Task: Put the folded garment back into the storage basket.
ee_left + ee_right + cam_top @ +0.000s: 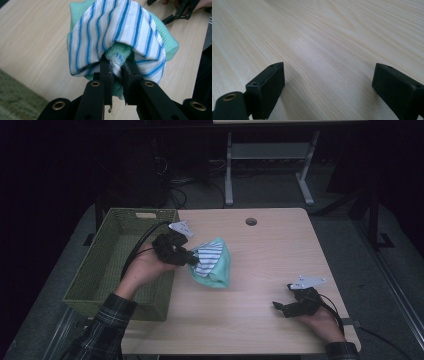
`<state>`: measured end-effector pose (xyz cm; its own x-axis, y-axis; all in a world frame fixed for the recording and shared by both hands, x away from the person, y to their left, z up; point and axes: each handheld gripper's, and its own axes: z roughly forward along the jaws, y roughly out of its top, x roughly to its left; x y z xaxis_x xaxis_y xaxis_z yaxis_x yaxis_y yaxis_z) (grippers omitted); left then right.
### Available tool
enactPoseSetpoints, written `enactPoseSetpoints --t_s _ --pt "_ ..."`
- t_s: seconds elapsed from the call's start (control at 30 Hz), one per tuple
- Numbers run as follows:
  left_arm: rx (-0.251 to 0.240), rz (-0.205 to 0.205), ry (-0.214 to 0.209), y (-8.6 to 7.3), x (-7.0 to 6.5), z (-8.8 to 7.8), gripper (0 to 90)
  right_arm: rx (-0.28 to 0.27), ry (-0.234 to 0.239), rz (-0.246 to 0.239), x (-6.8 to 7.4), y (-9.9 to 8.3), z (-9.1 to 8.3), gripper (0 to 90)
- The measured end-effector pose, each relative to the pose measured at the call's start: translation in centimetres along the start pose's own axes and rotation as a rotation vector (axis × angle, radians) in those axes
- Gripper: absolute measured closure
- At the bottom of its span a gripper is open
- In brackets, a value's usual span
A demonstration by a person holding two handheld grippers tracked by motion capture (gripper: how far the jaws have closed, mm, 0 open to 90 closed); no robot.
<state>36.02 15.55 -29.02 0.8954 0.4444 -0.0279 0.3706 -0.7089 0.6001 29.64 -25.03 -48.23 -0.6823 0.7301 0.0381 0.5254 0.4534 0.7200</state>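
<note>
The left gripper [186, 256] pinches the soft green and blue-striped cloth bundle [212, 263] mid-frame over the wooden desk [270, 255]. It looks light and floppy; grab bunched folds. The right gripper [284, 307] is wide open, empty.

The left gripper [191, 260] is held off the table [260, 320] beside its left edge, jaws pointing right and clamped on cloth [117, 37]. The left forearm rises from the table's near-left corner. The right gripper [281, 307] sits low at the table's near-right part, jaws wide apart, pointing left.
</note>
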Motion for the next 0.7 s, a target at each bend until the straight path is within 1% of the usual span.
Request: enactPoseSetpoints --t_s 0.4,0.7 --pt "-0.013 -0.048 0.056 -1.4 1.5 -3.1 79.7 0.0 0.0 0.0 0.0 0.0 0.0 10.7" --pt "-0.032 -0.085 0.098 -2.6 2.5 -4.9 79.5 0.001 -0.001 -0.001 0.0 0.0 0.0 9.6"
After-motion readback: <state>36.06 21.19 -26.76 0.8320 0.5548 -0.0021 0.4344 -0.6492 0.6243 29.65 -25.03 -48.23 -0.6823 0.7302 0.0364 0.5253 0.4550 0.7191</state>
